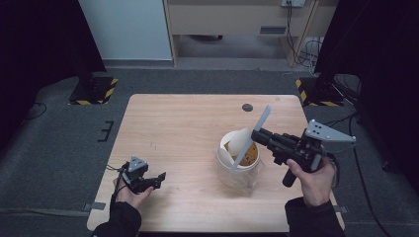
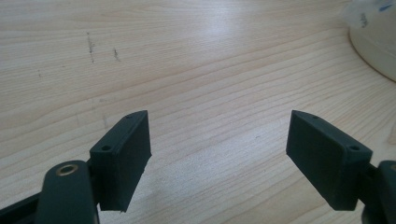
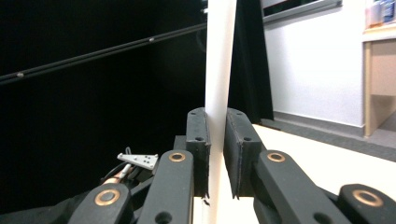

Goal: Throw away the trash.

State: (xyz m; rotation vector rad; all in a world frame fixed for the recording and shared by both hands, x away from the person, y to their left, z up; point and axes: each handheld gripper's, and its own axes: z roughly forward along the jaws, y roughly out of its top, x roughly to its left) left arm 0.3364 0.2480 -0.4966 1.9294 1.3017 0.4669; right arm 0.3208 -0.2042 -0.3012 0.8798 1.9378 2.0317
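Observation:
A clear tub with a white rim and something yellow inside stands right of the table's middle. A curled white sheet leans in it. My right gripper hovers at the tub's right, shut on a thin white strip that slants from the tub up toward the far side. In the right gripper view the strip runs straight up between the two black pads. My left gripper rests near the table's front left, open, with bare wood between its pads. The tub's rim shows at the upper right of the left gripper view.
The wooden table has a small dark round cap near its far edge. Grey carpet surrounds it, with two stand bases marked in yellow and black at the far corners. Black curtains flank both sides.

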